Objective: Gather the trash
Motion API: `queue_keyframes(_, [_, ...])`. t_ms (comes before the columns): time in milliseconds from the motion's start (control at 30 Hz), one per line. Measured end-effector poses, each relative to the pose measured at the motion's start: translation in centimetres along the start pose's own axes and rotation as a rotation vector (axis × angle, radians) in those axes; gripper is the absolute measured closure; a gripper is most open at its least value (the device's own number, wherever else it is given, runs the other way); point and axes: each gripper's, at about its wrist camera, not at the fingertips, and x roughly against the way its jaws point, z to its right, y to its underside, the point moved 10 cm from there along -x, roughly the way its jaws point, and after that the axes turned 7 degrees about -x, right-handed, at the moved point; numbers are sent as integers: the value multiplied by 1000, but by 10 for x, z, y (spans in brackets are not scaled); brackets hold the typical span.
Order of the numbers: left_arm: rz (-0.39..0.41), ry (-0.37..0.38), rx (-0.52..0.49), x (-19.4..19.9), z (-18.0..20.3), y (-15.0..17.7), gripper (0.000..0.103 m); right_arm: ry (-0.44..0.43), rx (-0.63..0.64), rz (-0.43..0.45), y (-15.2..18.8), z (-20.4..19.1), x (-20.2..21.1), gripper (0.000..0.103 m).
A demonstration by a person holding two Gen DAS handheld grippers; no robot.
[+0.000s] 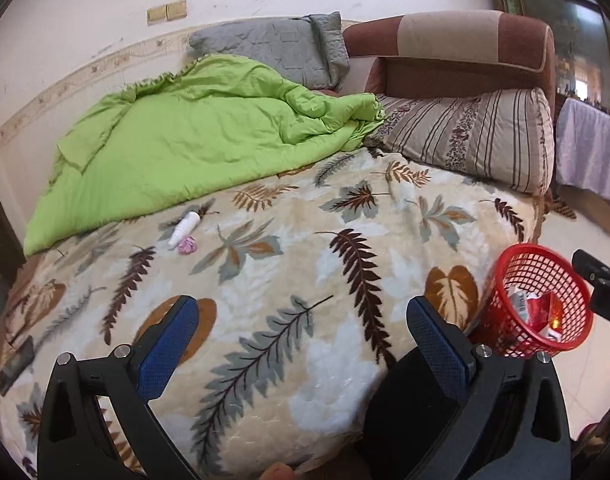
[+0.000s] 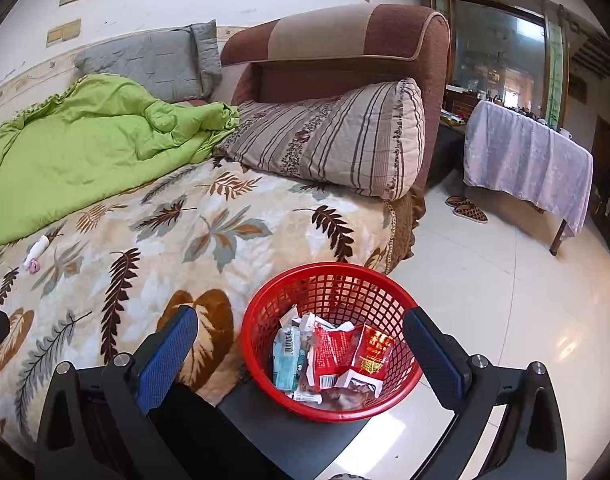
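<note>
Bedroom light falls on a bed spread with a leaf-print blanket, a tiled floor to its right.

Left claw stands wide with nothing between its blue pads, hanging over the near edge of the bed and aimed down across the blanket. That pose suits a search: it faces the part of the bed where trash is left. Out from it, toward the green quilt, lie a small white bottle and, touching its near end, a crumpled pink scrap. Both sit well apart from the claw, so a long reach across the bed would be needed.

Right claw is wide too and empty, poised just above the red basket. Open jaws over the bin fit a drop-off pose. In the basket lie red wrappers, a pale packet and other scraps, so much of the collecting looks done. It stands on a dark low surface just beside the bed's edge, probably put there so each piece needs only a short carry.

Farther out are a striped pillow, a grey pillow and a brown headboard.
</note>
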Motion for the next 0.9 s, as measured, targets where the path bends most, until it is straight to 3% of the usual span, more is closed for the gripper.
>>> queue_keyframes(67, [7, -33, -16, 0, 0, 0, 0, -3, -1, -8, 1, 0, -2, 0])
queue_keyframes(167, [-2, 4, -22, -3, 4, 3, 0, 0, -2, -15, 2, 0, -4, 0])
queue_keyframes(900, [11, 12, -10, -4, 0, 6, 0, -17, 8, -24, 3, -6, -10, 0])
